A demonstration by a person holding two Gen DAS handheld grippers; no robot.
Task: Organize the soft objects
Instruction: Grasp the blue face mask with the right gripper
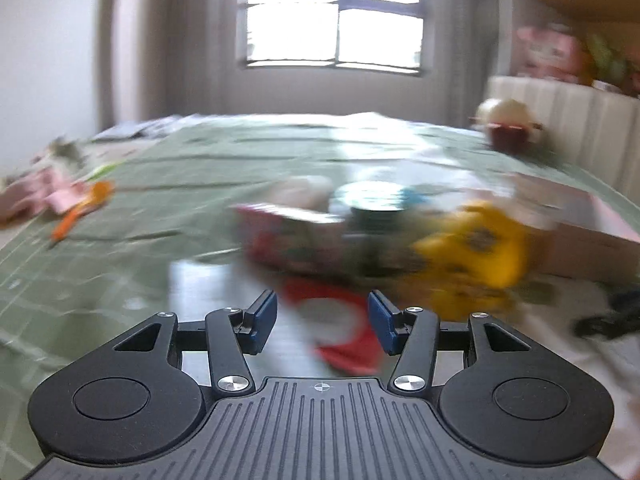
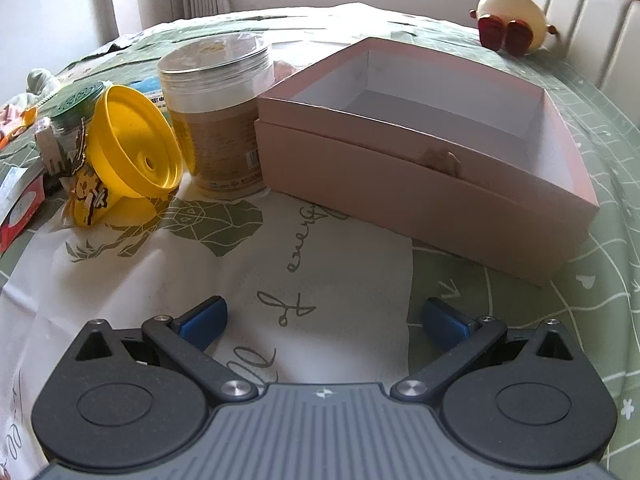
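Note:
The left wrist view is smeared by motion. My left gripper (image 1: 322, 322) stands open, its blue pads sharp. A blurred red and white thing (image 1: 340, 332) shows in the gap; it lies beyond the pads, not pressed by them. A cream plush toy with red feet (image 2: 512, 16) sits at the back right by the headboard, also seen as the cream plush (image 1: 508, 124). My right gripper (image 2: 324, 320) hangs wide open and empty over a white cloth with script lettering (image 2: 280, 280). An open pink box (image 2: 432, 140), empty inside, lies just ahead of it.
A yellow funnel-shaped toy (image 2: 132, 144), a clear-lidded jar (image 2: 216, 112) and a green-capped jar (image 2: 76, 108) stand left of the box. A red carton (image 2: 16, 208) lies at the left edge. Pink cloth and an orange item (image 1: 80, 208) lie far left on the green bedspread (image 1: 200, 160).

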